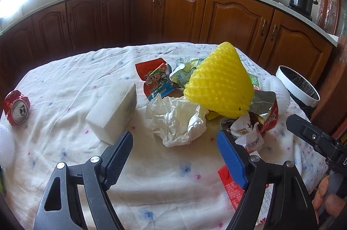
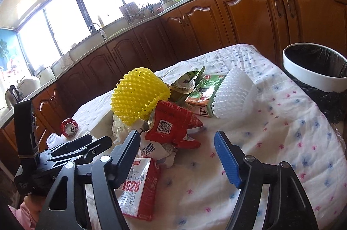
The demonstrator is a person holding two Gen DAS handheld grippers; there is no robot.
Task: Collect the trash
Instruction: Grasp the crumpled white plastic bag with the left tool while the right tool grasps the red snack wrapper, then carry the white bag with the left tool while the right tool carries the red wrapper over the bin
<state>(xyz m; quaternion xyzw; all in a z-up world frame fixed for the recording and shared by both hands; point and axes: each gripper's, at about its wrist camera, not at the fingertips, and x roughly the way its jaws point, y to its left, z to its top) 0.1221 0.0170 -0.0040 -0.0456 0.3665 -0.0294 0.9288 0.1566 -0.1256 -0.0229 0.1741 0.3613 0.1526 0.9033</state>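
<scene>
Fingers first: my left gripper (image 1: 174, 148) stands partly open with nothing between its jaws, aimed at the crumpled white paper (image 1: 176, 120) just ahead on the tablecloth (image 1: 65, 82). My right gripper (image 2: 176, 151) is likewise partly open and empty, its dark finger hovering over the red milk carton (image 2: 138, 184) and the red snack wrapper (image 2: 173, 128) beyond. The paper will handle as almost nothing: light, soft, ready to collapse, so I judge a pinch across its raised rim is best. The wrapper looks slick and crinkly (foil-lined, I suspect), so I would take it at a bunched fold rather than a flat face. The carton looks stiffer; its narrow sides should suit the pads. Farther out the yellow foam net (image 1: 219, 85) sits atop the heap, springy and feather-light, easy to snag anywhere. The white foam block (image 1: 113, 113) lies to the left, the crushed red can (image 1: 17, 107) near the far left edge. The lined bin (image 2: 314, 69) waits off the table's right side.
</scene>
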